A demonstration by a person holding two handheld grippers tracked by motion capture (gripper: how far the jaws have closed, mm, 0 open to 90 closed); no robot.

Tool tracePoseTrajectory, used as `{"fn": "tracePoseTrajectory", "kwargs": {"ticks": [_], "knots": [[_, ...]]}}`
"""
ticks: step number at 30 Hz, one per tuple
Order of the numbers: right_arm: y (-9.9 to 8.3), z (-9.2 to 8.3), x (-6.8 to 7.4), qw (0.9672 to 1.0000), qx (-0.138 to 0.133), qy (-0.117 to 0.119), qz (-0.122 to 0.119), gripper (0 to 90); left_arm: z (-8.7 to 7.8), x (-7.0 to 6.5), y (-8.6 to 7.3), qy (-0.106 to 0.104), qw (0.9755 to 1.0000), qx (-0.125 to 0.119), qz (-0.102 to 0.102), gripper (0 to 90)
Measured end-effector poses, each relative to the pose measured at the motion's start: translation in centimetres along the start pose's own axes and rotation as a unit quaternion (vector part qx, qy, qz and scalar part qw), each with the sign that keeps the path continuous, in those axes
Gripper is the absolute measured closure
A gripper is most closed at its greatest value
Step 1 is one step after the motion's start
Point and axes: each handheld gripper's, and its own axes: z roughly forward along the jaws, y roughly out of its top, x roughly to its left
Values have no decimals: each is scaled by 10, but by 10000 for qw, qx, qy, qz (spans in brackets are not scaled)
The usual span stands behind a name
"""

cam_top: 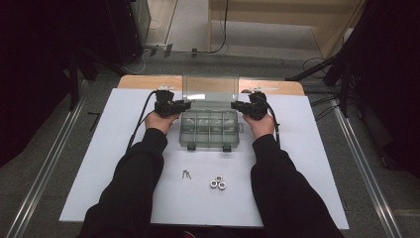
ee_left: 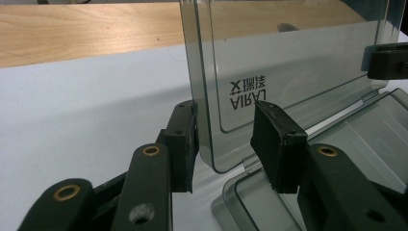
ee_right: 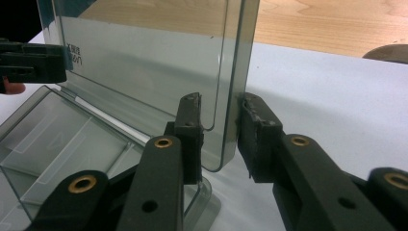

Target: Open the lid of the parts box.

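Right now you bracket the upright lid [cam_top: 210, 87] of the compartment box [cam_top: 210, 130], left gripper [ee_left: 223, 139] loosely astride, right gripper [ee_right: 220, 137] nearly pinching (contact unclear), so next swing it down evenly.

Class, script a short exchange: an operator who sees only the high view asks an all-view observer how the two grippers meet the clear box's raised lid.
Operator: Is the left gripper clamped on the lid?
Observer: No. One pad lies against its edge, the other stands apart.
Operator: And the right gripper?
Observer: The lid's edge stands between its jaws, but I can't confirm a firm grip.
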Motion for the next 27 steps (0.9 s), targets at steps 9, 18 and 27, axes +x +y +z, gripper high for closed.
{"fn": "tracePoseTrajectory", "kwargs": {"ticks": [9,18,27], "knots": [[-2,4,-3,9999,48,50,118,690,6,2,-3,46,9999,14,-119,605],[-4,7,-7,9993,146,133,319,666,11,6,-4,-89,9987,76,-501,600],[-5,10,-7,9989,188,165,408,634,12,9,-6,-179,9978,89,-639,586]]}}
